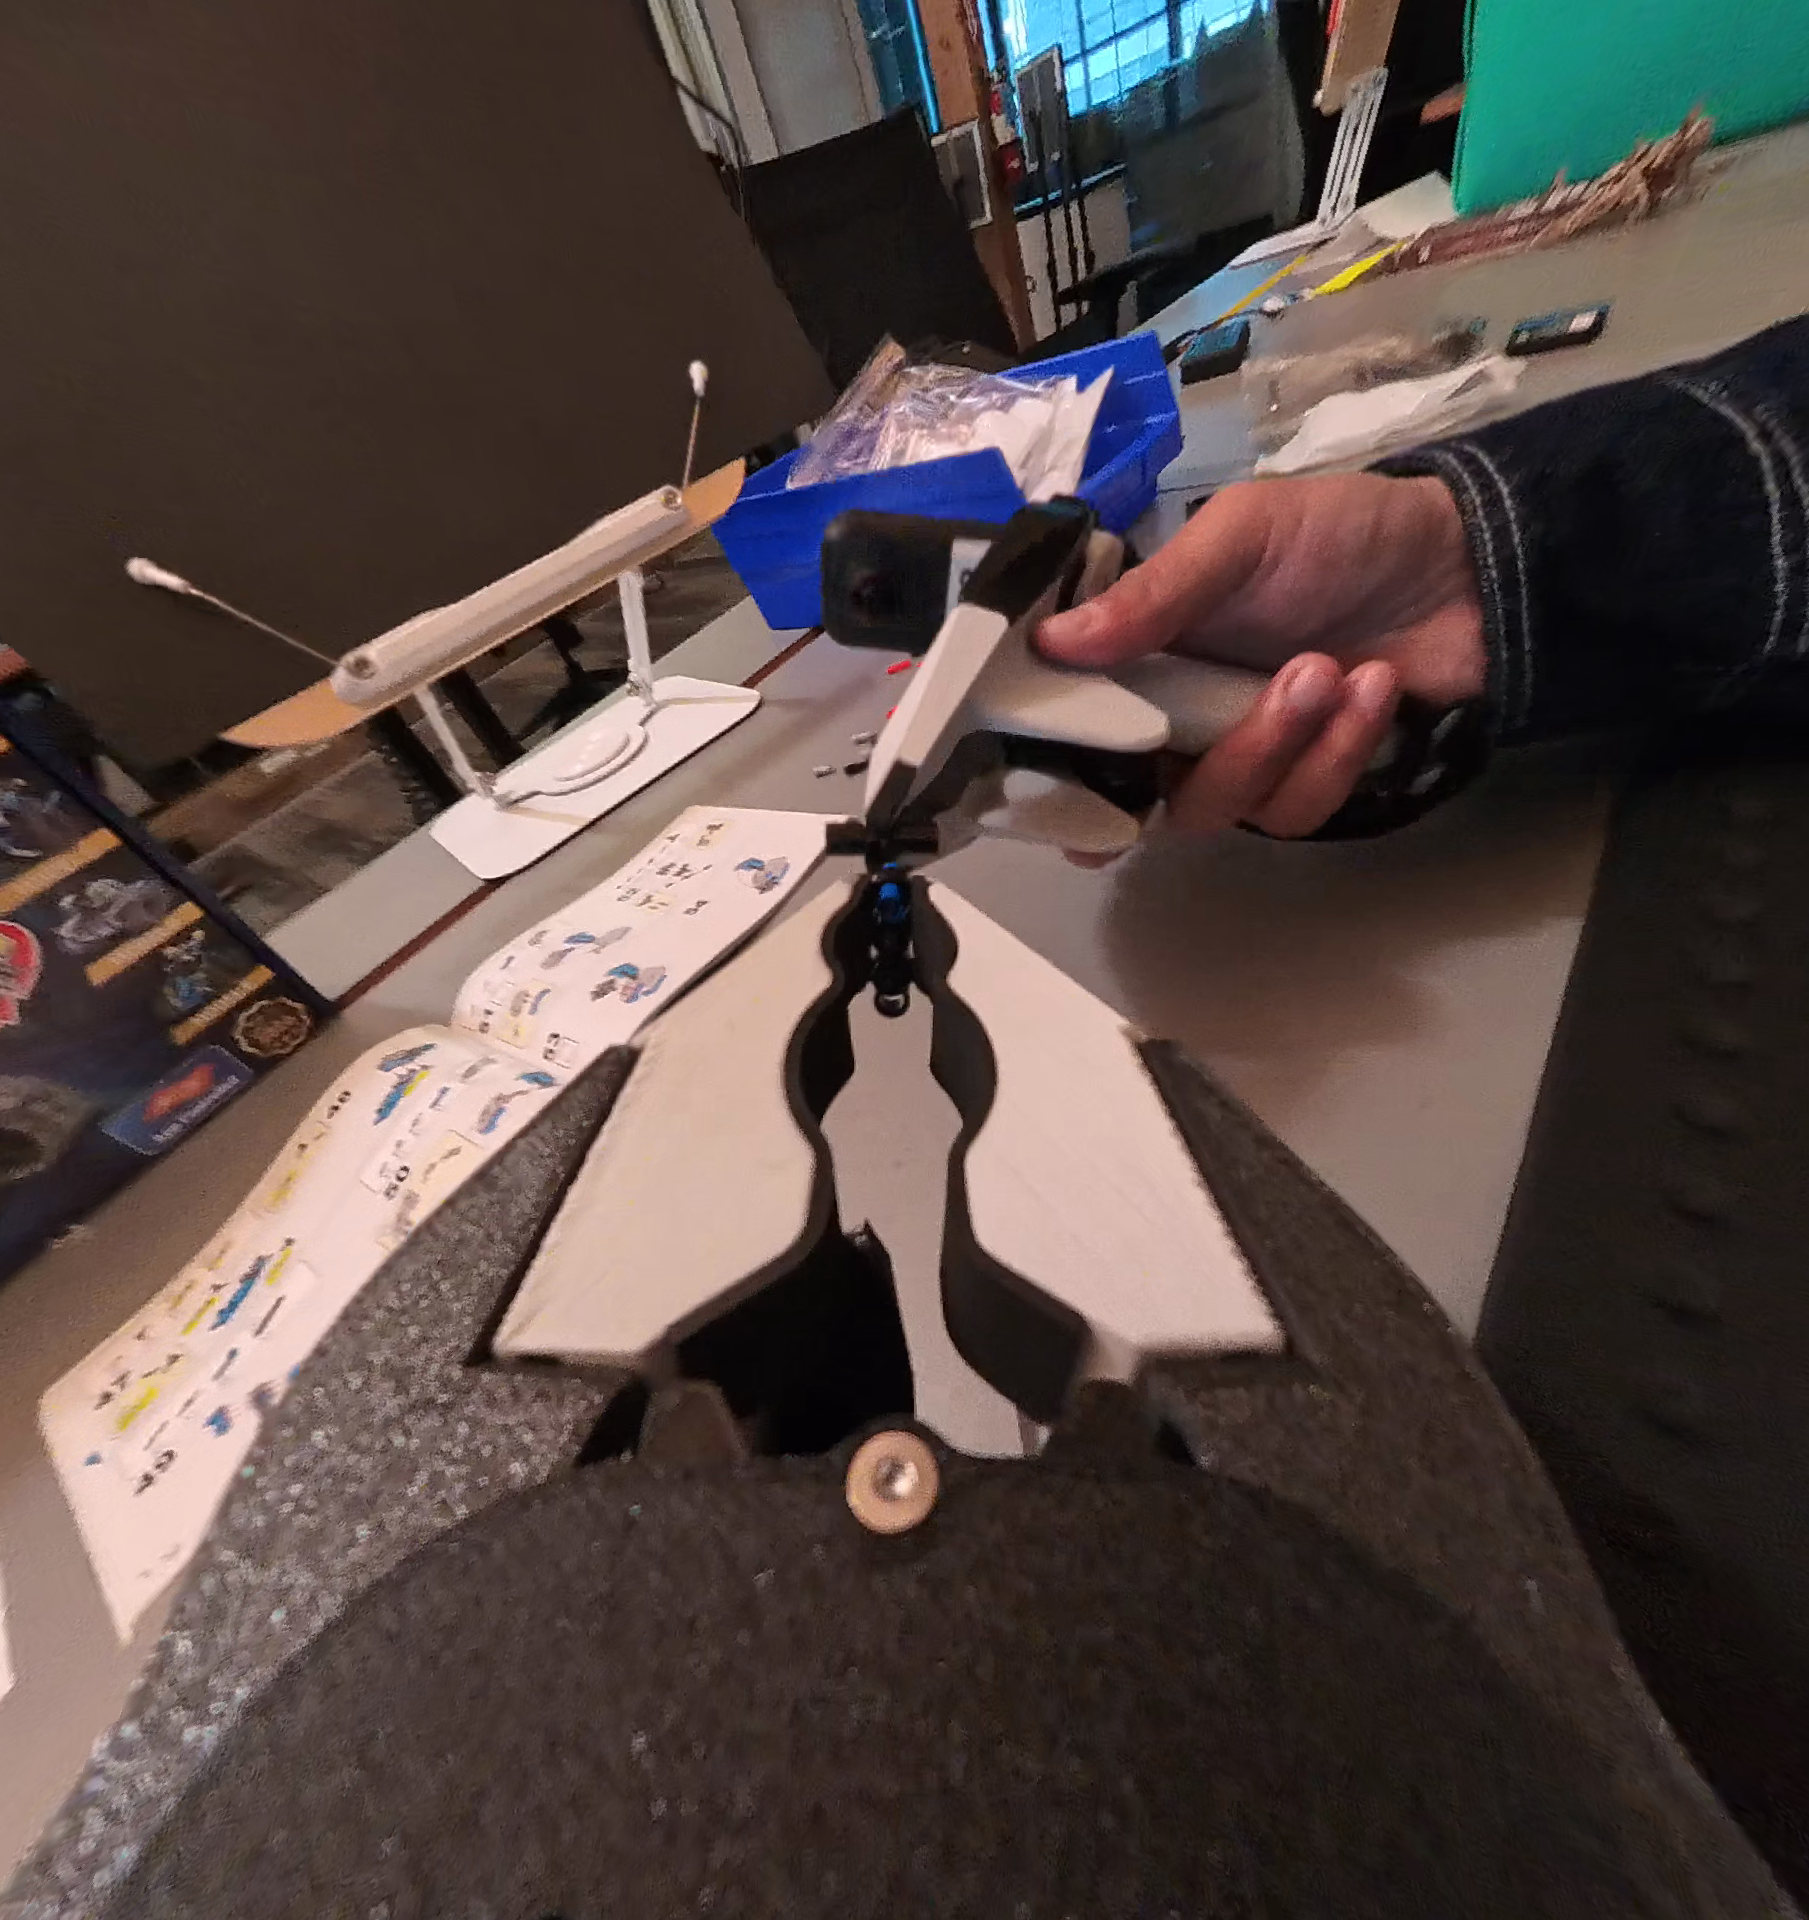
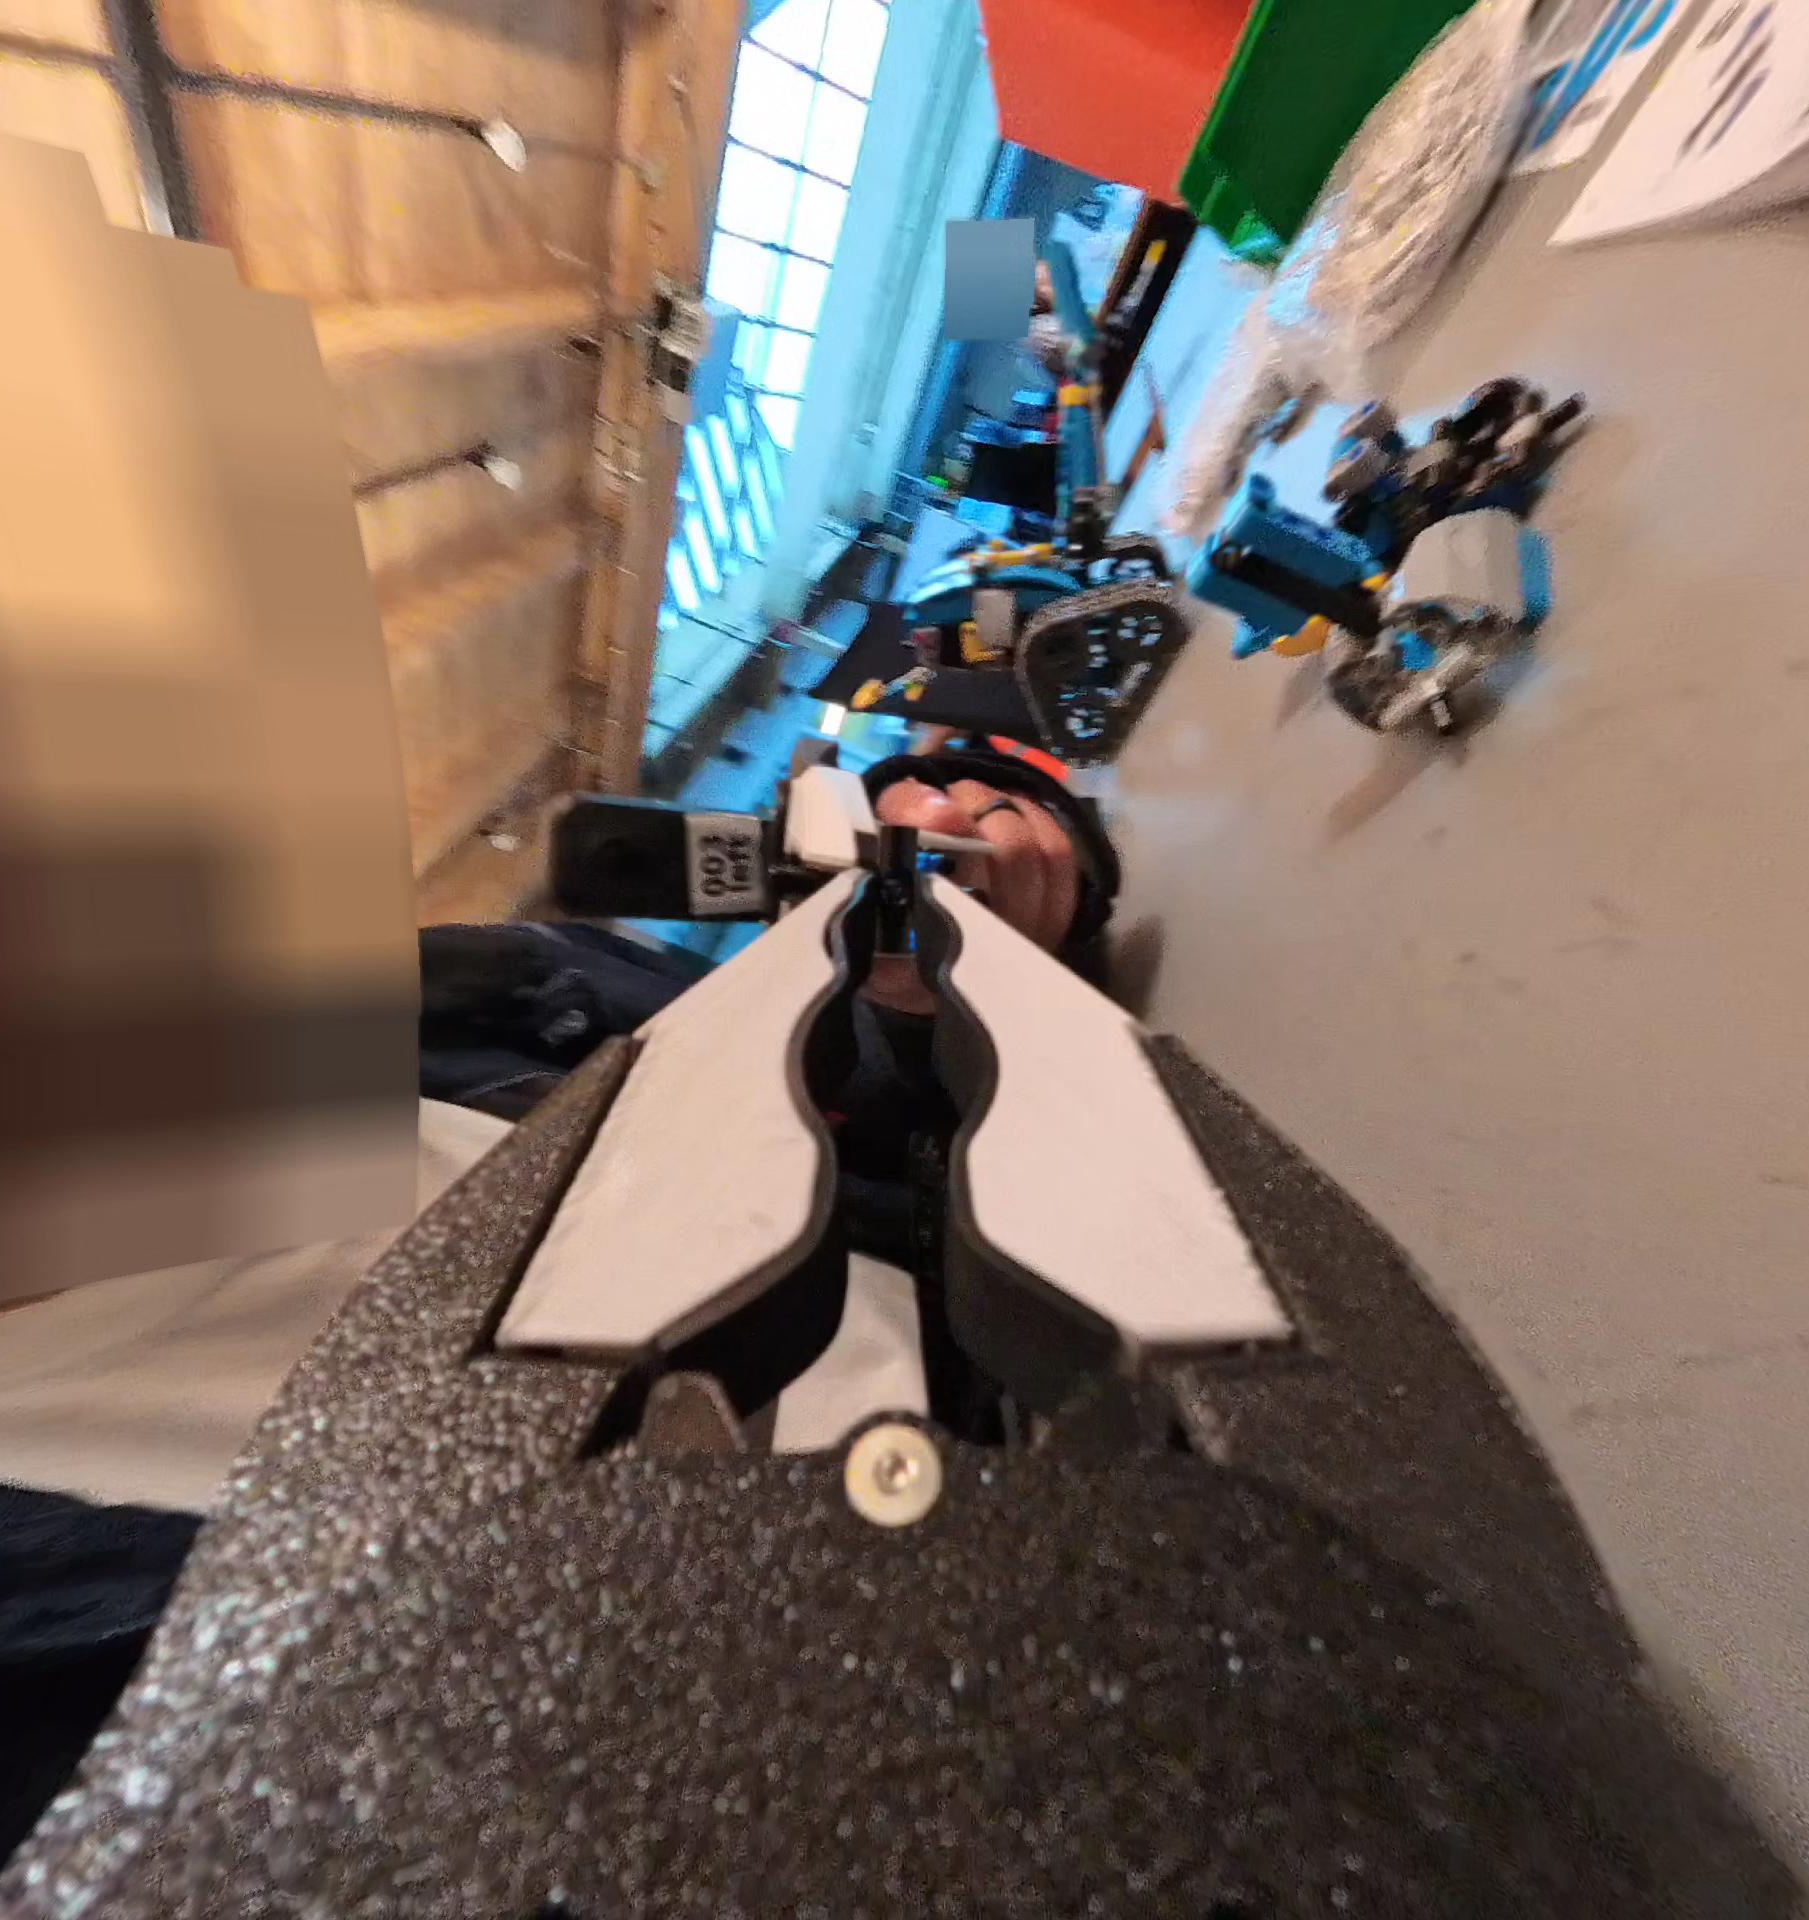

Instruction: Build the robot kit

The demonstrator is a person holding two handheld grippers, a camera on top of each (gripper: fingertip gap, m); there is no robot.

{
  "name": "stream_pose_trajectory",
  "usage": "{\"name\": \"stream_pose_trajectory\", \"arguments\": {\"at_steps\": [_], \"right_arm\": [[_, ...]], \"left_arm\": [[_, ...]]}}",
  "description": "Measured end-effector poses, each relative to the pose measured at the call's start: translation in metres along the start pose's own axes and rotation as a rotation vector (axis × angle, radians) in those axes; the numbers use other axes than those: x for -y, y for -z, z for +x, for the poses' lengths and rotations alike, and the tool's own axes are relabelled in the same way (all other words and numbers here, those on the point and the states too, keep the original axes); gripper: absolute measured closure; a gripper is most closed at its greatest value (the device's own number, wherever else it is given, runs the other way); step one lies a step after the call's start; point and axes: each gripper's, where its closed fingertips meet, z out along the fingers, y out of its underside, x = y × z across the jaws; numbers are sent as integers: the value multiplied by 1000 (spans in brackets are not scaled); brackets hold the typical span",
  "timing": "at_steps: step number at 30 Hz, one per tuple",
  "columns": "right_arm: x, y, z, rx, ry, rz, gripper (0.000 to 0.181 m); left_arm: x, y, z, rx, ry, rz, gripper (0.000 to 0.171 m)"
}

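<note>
Left gripper [image 1: 887, 914] pinching a small black-and-blue brick piece [image 1: 889, 951] at its tips, right gripper [image 1: 895, 831] meeting it tip-to-tip clamped on a black cross-shaped pin [image 2: 892, 883], instruction booklet [image 1: 526, 1039] left below, blue bin [image 1: 879, 499] beyond, brick vehicle [image 2: 1399, 582] off right.

Looks like we're in some kind of workshop or maker space. We've got a long grey table [image 1: 1295, 997] covered in stuff: an open instruction booklet [image 1: 526, 1049], a blue parts bin [image 1: 879, 499] stuffed with plastic bags, and half-built blue toy brick vehicles [image 2: 1367, 582]. Behind that we see bare wooden posts [image 1: 983, 156], big industrial windows [image 2: 775, 301], a green panel [image 1: 1648, 73], and more cluttered benches further back.
</note>
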Motion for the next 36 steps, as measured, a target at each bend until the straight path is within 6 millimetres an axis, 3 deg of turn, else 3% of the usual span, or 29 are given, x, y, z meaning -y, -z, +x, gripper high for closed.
{"name": "stream_pose_trajectory", "arguments": {"at_steps": [23,36], "right_arm": [[-14,-12,-16,226,-163,-40,176],[-12,-8,-3,-26,168,-83,175]], "left_arm": [[11,1,7,75,-162,52,165],[2,-3,9,55,-161,-12,165]]}}
